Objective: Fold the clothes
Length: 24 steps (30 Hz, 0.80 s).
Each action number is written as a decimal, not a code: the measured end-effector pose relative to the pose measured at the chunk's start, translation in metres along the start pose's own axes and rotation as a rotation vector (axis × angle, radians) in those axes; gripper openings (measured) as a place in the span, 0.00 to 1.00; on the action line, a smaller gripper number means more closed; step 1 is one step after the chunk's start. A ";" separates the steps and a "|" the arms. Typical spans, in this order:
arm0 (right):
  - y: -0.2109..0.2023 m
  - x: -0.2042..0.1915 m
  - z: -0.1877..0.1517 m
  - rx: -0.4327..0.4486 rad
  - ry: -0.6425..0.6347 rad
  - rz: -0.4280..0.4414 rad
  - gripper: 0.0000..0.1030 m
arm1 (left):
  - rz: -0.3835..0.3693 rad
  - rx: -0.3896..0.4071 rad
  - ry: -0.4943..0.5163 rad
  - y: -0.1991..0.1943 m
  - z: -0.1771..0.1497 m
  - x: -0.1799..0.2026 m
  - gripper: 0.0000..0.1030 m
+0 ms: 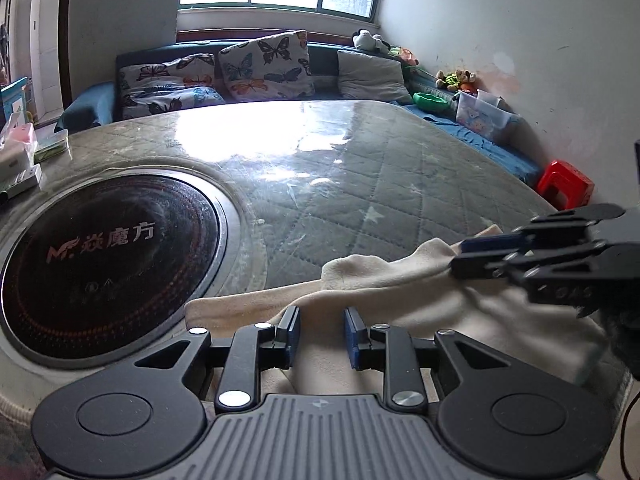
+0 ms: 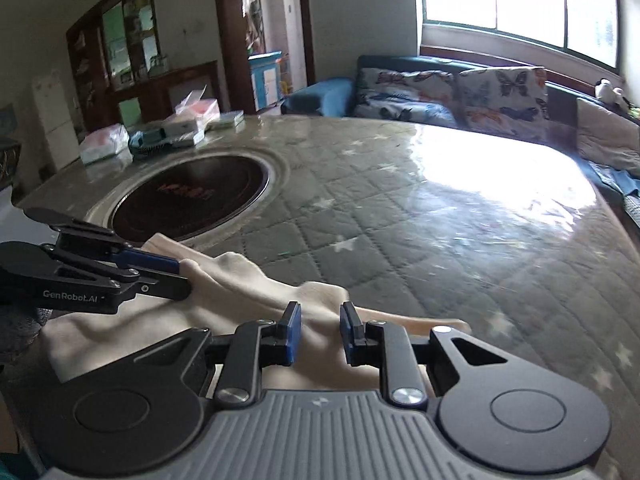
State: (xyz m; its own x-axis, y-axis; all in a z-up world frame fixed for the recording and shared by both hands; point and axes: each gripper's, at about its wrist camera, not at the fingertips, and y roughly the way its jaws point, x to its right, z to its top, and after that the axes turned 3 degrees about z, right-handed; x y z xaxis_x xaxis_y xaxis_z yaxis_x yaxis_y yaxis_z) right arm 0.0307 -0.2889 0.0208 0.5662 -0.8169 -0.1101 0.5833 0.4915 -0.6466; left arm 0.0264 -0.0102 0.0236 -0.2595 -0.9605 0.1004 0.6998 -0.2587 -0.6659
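Note:
A cream-coloured garment [image 1: 360,288] lies crumpled at the near edge of the table, also in the right wrist view [image 2: 248,288]. My left gripper [image 1: 322,334] hovers over its near part with a clear gap between the blue pads, nothing between them. It shows from the side in the right wrist view [image 2: 180,274], its tips at a raised fold of the cloth. My right gripper [image 2: 320,332] is likewise open above the cloth. In the left wrist view it comes in from the right [image 1: 460,258], its tips at the garment's right edge.
The table has a grey quilted cover [image 1: 360,184] under glass and a round black cooktop [image 1: 100,256] inset at left. Boxes and packets [image 2: 160,132] sit at its far left. A sofa with butterfly pillows [image 1: 264,68] and a red stool [image 1: 566,188] stand beyond.

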 end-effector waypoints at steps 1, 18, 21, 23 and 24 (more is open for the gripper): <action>0.005 -0.002 0.000 -0.008 -0.006 0.001 0.19 | 0.000 0.001 -0.003 -0.001 0.000 0.000 0.26; -0.021 -0.065 -0.021 -0.011 -0.145 0.110 0.22 | -0.001 0.032 0.050 -0.033 -0.023 0.013 0.26; -0.030 -0.059 -0.029 -0.018 -0.104 0.108 0.22 | 0.000 0.040 0.069 -0.039 -0.028 0.012 0.27; -0.044 -0.056 -0.034 -0.007 -0.101 0.095 0.22 | 0.006 0.055 0.088 -0.045 -0.030 0.015 0.28; -0.049 -0.056 -0.035 -0.004 -0.102 0.090 0.22 | 0.006 0.064 0.096 -0.049 -0.031 0.017 0.29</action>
State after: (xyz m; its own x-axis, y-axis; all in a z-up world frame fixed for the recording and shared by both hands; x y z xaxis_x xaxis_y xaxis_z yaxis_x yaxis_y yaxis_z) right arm -0.0501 -0.2779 0.0319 0.6723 -0.7347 -0.0905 0.5254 0.5598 -0.6408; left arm -0.0335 -0.0107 0.0351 -0.3158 -0.9485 0.0238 0.7415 -0.2624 -0.6175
